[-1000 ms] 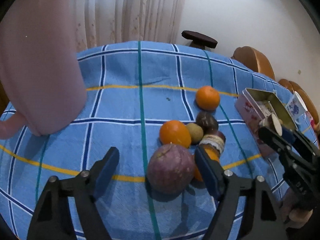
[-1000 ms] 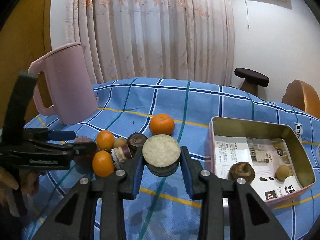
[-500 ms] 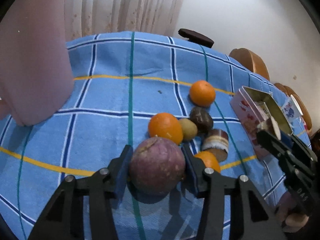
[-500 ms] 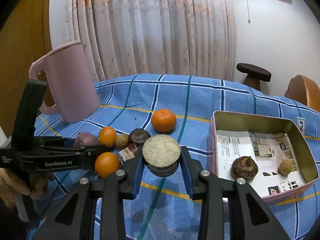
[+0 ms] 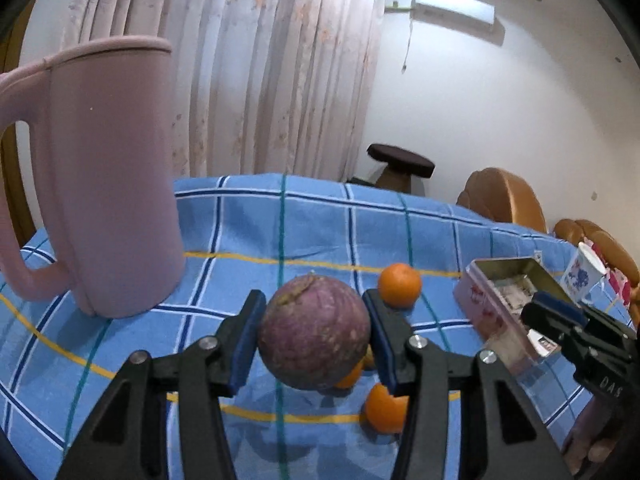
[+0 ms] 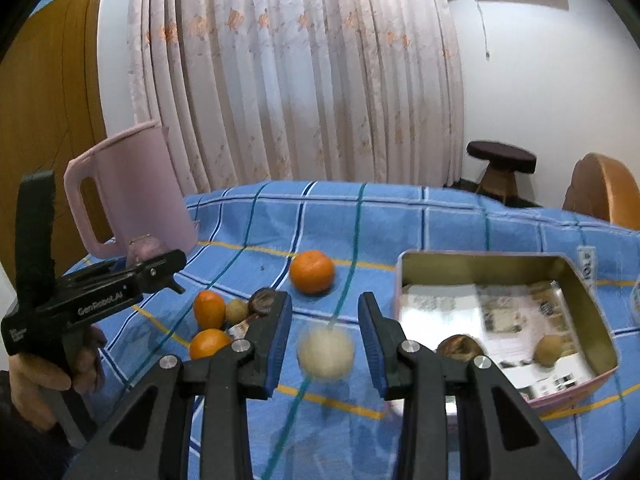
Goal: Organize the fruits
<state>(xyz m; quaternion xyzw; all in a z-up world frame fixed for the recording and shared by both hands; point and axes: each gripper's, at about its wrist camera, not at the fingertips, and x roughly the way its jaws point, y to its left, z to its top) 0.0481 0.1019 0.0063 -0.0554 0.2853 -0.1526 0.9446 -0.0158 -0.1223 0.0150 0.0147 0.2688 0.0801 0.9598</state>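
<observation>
A pink jug [image 5: 108, 184] stands on the blue checked cloth [image 5: 312, 224]. Behind hang curtains [image 6: 296, 76]; a dark stool [image 6: 501, 160] stands near the wall.

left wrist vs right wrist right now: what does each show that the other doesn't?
Left wrist only: the left gripper shut on the purple fruit, seen close, and a printed cup past the tin. Right wrist only: the right gripper open, a blurred pale round item between its fingers, and two fruits lying inside the tin. Both: pink pitcher, blue checked tablecloth, far orange.
</observation>
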